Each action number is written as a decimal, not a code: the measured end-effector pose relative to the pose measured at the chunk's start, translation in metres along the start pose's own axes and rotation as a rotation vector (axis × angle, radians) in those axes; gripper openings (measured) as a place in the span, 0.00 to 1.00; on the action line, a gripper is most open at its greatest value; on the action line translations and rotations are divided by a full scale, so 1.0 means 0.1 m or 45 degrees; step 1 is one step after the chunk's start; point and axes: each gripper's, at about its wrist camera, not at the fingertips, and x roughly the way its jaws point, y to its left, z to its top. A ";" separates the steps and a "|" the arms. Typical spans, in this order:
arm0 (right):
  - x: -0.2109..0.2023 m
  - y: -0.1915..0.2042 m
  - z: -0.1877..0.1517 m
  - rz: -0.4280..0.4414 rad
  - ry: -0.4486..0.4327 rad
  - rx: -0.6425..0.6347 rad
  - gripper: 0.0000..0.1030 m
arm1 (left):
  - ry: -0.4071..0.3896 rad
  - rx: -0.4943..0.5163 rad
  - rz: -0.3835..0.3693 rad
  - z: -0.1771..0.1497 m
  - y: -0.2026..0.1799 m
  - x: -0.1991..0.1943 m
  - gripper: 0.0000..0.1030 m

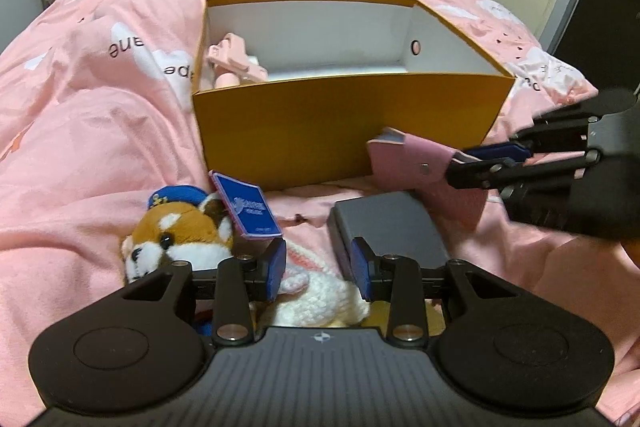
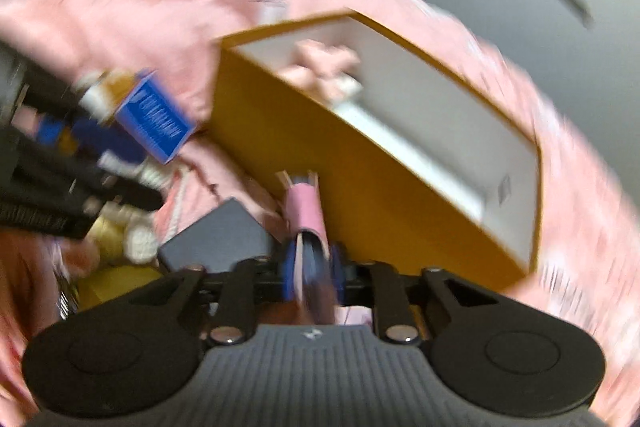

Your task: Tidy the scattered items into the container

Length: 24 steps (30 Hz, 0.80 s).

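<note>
So the box [image 1: 344, 131] is mustard yellow outside and plain white inside, with a pale pink toy [image 1: 236, 61] in its far-left corner. The duvet [image 1: 100, 131] is salmon pink with white cloud patches and dark lettering. Near left there's an orange-and-white plush fox [image 1: 176, 239] in a navy cap, plus a royal blue card [image 1: 248, 207] with white print. The little wallet [image 1: 416, 167] is dusty pink, the flat case [image 1: 384, 223] charcoal grey, and the knitted toy [image 1: 320, 295] is cream.
</note>
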 end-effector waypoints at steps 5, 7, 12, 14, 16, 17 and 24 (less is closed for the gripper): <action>-0.06 -0.44 -0.25 0.118 0.034 0.403 0.17 | 0.016 0.013 -0.084 0.05 -0.12 0.05 0.39; -0.06 -0.51 -0.34 0.139 0.040 0.482 0.17 | 0.039 0.018 -0.100 0.07 -0.19 0.10 0.39; 0.01 -0.56 -0.48 0.129 0.046 0.537 0.20 | 0.126 -0.006 -0.043 0.11 -0.24 0.33 0.39; 0.02 -0.64 -0.50 0.136 0.040 0.557 0.20 | 0.146 -0.029 -0.024 0.12 -0.22 0.39 0.39; 0.02 -0.70 -0.55 0.148 0.036 0.588 0.21 | 0.157 -0.042 -0.019 0.14 -0.22 0.44 0.45; 0.03 -0.72 -0.57 0.152 0.035 0.601 0.21 | 0.169 -0.057 -0.027 0.15 -0.21 0.47 0.53; 0.08 -0.83 -0.66 0.203 0.020 0.653 0.24 | 0.253 -0.183 -0.128 0.20 -0.09 0.70 0.79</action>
